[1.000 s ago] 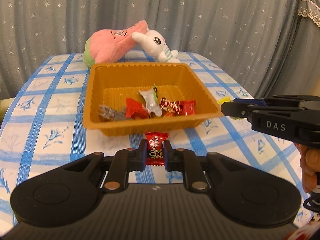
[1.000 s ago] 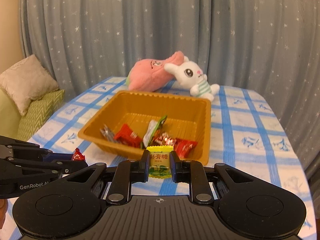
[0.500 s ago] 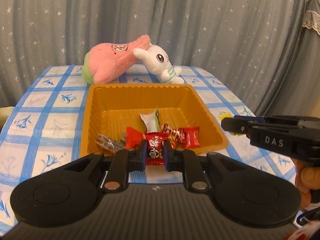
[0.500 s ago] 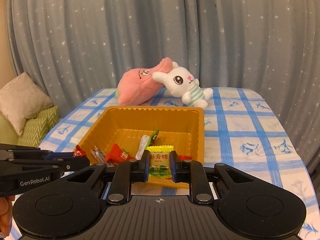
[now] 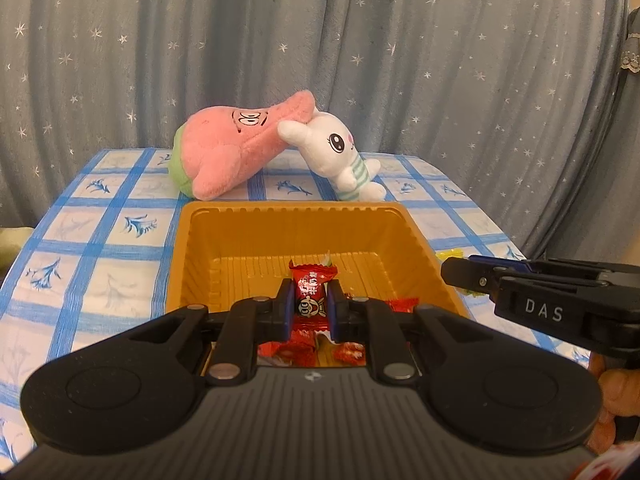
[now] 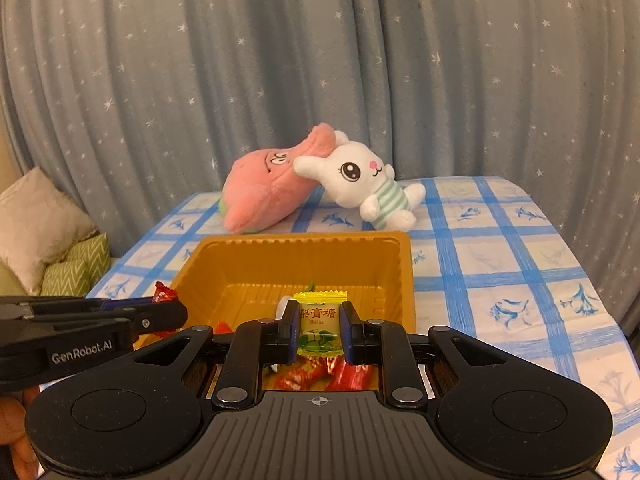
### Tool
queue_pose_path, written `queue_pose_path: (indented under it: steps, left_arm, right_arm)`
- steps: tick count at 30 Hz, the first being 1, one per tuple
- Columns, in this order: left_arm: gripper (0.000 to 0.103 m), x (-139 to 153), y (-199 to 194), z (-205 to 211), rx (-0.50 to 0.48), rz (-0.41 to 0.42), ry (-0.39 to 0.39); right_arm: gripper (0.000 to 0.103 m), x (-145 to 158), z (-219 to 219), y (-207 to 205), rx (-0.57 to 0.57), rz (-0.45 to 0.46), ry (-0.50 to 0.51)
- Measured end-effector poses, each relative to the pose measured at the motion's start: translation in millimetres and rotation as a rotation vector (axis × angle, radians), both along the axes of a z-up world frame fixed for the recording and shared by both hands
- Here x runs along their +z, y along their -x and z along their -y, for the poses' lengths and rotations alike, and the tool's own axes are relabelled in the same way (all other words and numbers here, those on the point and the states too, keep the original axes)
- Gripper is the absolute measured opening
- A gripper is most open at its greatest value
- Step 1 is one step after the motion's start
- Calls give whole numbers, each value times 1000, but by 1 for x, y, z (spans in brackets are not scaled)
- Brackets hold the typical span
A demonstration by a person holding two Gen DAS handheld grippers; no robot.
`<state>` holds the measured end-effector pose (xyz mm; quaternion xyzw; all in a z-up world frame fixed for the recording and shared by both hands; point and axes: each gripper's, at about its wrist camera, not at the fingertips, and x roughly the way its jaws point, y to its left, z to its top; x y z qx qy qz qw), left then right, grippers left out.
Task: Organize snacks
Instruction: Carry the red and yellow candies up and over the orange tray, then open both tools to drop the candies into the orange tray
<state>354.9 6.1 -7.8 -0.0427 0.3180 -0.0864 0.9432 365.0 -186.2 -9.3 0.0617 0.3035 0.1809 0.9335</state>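
- Over the orange tray [image 5: 180, 264], left wrist view: left gripper [image 5: 307, 306] jaws are pinched tight on a red wrapped candy [image 5: 311, 290], held upright between the pads.
- 1 second back the same candy hung short of the tray's near wall, over the checked tablecloth [image 5: 100, 248]; now it sits above the tray floor, with loose red candies [image 5: 352, 350] showing under the fingers.
- Right gripper [image 5: 460, 276] enters from the right edge at the tray's right rim; a bit of yellow wrapper peeks out at its tip.
- Pink plush [image 5: 236, 152] and white bunny plush [image 5: 340, 156] lie behind the tray, not part of the job.
- Right wrist view: right gripper [image 6: 320, 330] jaws are closed narrowly on a yellow wrapped candy [image 6: 319, 320], label facing the camera.
- That candy was in front of the tray 1 second back; now it hangs above the tray interior [image 6: 256, 292], more red candies below it.
- Left gripper [image 6: 176, 312] comes in from the left at the tray's left rim, the red candy's twisted end visible at its tip.
- Read: both carries look about finished; 2 releases into the tray are probably next. Neither candy is dropped yet.
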Motion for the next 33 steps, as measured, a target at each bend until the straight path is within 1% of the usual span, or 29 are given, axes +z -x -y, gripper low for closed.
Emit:
queue_pose_path:
  steps: [7,12,21,33]
  left_arm:
    - [15,-3,-15,-2,24,-2,-3]
    - [15,-6,-23,-2,19,0,-25]
    - [15,-15,-43,-19,42,-8,-39]
    - [15,-27,-63,-17,28,-21,-50]
  right_arm:
    - [21,-5,-8,-18,-11,-10,-8]
    - [21,-8,-15,-27,-6,-8,-2]
    - [21,-18,-16,-44,-16,-15,6]
    - [21,-31,-20,-65,-36,-40,-14]
